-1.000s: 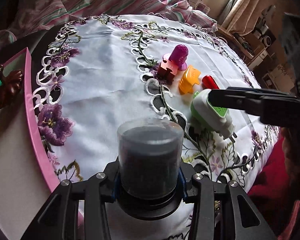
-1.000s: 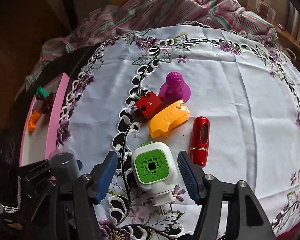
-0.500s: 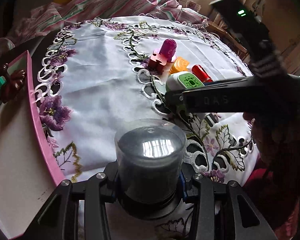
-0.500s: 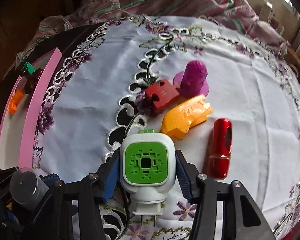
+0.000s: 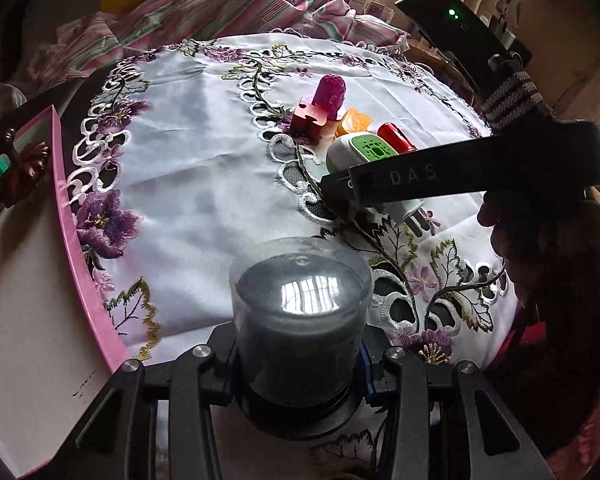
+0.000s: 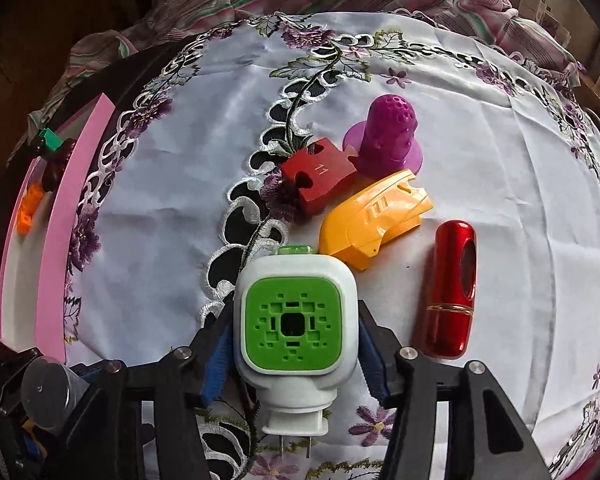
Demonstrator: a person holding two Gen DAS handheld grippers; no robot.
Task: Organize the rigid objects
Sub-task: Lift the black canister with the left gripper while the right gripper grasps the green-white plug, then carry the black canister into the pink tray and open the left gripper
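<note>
With the left gripper (image 5: 298,360) clamped on a dark capped jar (image 5: 300,312), the right gripper (image 6: 296,344), its jaws just closing onto the green-faced plug-in unit (image 6: 296,320) lying on the counter's embroidered cloth (image 6: 172,208), should squeeze its flanks squarely, then lift straight, clear of the neighbouring yellow piece (image 6: 374,216).

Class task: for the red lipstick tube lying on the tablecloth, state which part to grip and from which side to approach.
Grip the red lipstick tube across its smooth middle, from above, with the fingers on its two long sides. It lies flat with open cloth on its right; the yellow plastic shell sits close on its left, so lower carefully there.
</note>
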